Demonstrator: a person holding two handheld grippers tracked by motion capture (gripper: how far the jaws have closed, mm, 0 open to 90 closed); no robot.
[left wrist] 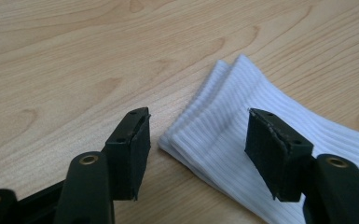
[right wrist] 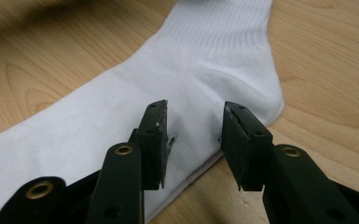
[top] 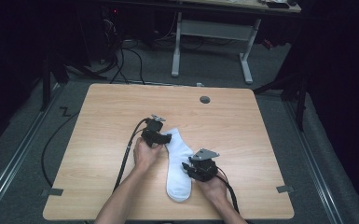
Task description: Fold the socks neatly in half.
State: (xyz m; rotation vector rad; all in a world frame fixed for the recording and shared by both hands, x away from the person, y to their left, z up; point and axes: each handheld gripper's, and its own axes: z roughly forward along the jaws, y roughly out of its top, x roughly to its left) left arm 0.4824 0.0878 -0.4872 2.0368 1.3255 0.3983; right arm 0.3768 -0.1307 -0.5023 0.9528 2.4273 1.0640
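No legible text or markings.

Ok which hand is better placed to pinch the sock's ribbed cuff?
Left. The left hand-held gripper is open right at the white sock's ribbed cuff, while the right hand-held gripper is open over the heel area, farther down.

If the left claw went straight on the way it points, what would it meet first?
Probably the ribbed cuff of the white sock, which lies between and just ahead of the open jaws of the left claw. Beyond is bare table; depth is uncertain.
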